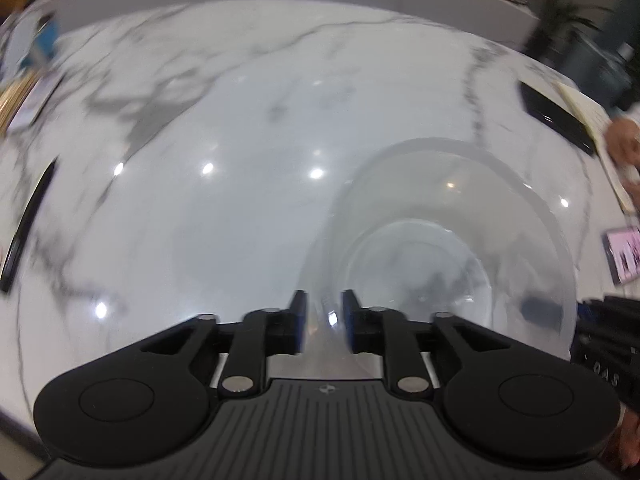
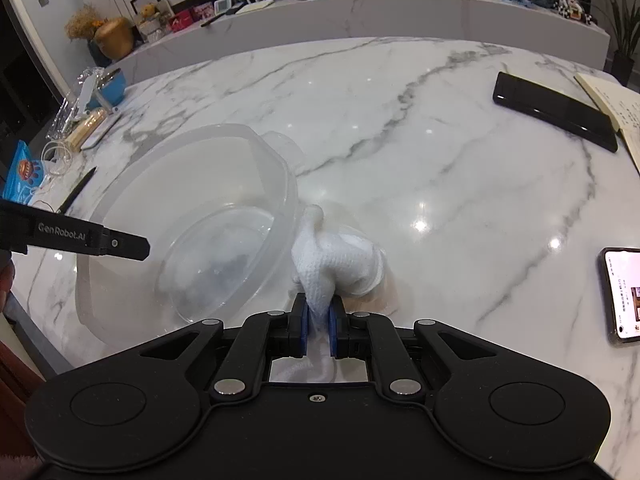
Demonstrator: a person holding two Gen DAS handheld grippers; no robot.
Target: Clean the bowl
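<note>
Right tongs (image 2: 319, 322) clamped on a white cloth (image 2: 336, 258), wad bunched just ahead of the blue pads, sitting just right of the bowl's rim and over the worktop (image 2: 400, 128). Clear plastic bowl (image 2: 192, 216) on the marble worktop, left of centre in the right wrist view, tilted with its opening toward the camera. Left tongs (image 1: 324, 320) narrowly parted with the bowl's (image 1: 460, 240) near rim between the pads; left view is blurred, so cannot tell if the pads actually grip the rim. In the right wrist view the left tongs' (image 2: 140, 246) tip reaches in from the left edge at the bowl's left rim.

Also on the worktop: black phone (image 2: 554, 110) face down far right, open notebook (image 2: 612, 108) just beside it, lit phone (image 2: 622, 296) at the right edge, black pen (image 2: 78, 192) left of the bowl, blue packet (image 2: 24, 172) at far left. A hand (image 1: 624, 144) shows at the right edge of the left wrist view, near the notebook (image 1: 596, 120).
</note>
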